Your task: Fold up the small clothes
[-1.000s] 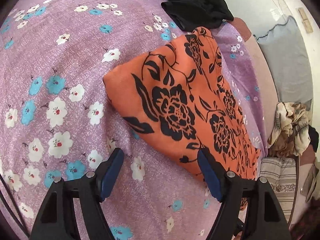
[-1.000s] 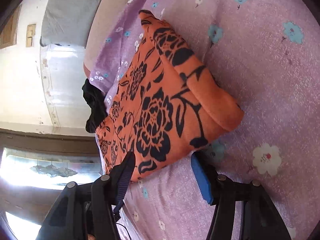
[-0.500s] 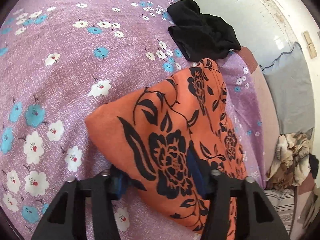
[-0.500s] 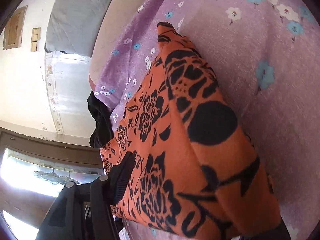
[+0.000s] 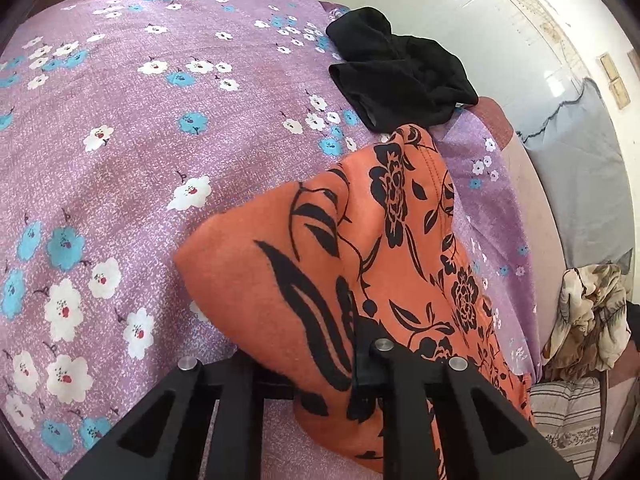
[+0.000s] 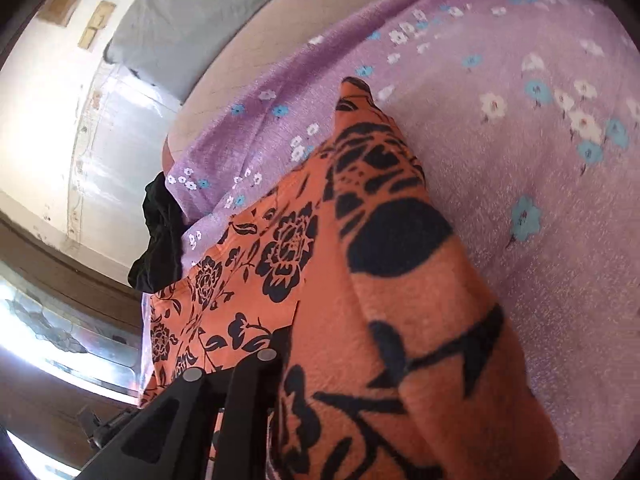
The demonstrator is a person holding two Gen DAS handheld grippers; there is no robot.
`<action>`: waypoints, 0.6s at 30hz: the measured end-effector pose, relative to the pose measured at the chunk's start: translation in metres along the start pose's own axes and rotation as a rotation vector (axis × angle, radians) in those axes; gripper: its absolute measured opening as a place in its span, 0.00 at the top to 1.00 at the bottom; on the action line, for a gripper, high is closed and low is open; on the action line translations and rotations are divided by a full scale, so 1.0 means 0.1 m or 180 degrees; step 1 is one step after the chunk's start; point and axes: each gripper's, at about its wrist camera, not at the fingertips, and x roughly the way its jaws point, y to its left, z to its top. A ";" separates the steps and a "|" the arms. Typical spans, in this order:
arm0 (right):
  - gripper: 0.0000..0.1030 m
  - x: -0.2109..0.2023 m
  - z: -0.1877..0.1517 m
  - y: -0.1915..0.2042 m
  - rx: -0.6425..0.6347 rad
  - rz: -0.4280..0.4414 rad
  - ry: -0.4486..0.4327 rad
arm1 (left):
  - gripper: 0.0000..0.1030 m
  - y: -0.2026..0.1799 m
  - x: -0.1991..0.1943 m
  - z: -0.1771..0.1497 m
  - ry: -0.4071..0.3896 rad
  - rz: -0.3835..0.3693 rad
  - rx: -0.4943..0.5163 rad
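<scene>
A: What does the left wrist view give that the right one lacks?

B: A beige patterned cloth heap (image 5: 588,316) and a striped pillow (image 5: 568,416) off the bed's far edge, well beyond the orange garment (image 5: 320,264). The right wrist view instead shows a bright window (image 6: 60,344) low down, past the garment, and the grey cushion (image 6: 192,20) up by the wall.

A: And both see the black garment?

B: Yes, crumpled at the bed's edge, just beyond the orange garment's far tip (image 5: 400,76) (image 6: 160,236).

A: Any writing or labels?

B: None I can read.

A: The tongs?

B: The left tongs (image 5: 316,364) are clenched on a near corner of the orange garment, cloth bunched between the fingers. The right tongs (image 6: 360,380) have fabric draped over them; only one finger (image 6: 276,352) shows, so I cannot tell their state.

A: Where is the orange garment?

B: On the purple flowered bedsheet (image 5: 132,152) (image 6: 540,168), near end raised over the tongs, the far end resting on the sheet.
</scene>
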 end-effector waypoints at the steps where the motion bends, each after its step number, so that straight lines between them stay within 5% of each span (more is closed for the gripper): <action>1: 0.84 -0.07 -0.01 0.06 -0.0090 -0.0003 -0.0061 | 0.83 -0.01 -0.06 -0.02 -0.0003 -0.0013 0.0001; 6: 0.84 -0.52 -0.11 0.09 -0.0122 0.0053 -0.0159 | 0.83 0.10 -0.57 -0.28 0.0093 -0.0088 0.0050; 11: 0.83 -0.72 -0.25 -0.26 0.0083 -0.0001 0.0329 | 0.80 0.37 -0.89 -0.80 0.0214 0.0090 0.0212; 14: 0.76 -0.74 -0.41 -0.56 0.0350 -0.0289 0.0813 | 0.74 0.51 -0.93 -0.93 0.0329 0.0186 0.0288; 16: 0.59 -0.86 -0.40 -0.77 0.0704 -0.0243 0.0784 | 0.70 0.53 -1.09 -0.87 0.0271 0.0192 0.0319; 18: 0.52 -1.12 -0.32 -0.93 0.0867 -0.0312 0.0518 | 0.70 0.56 -1.31 -0.80 0.0021 0.0205 0.0356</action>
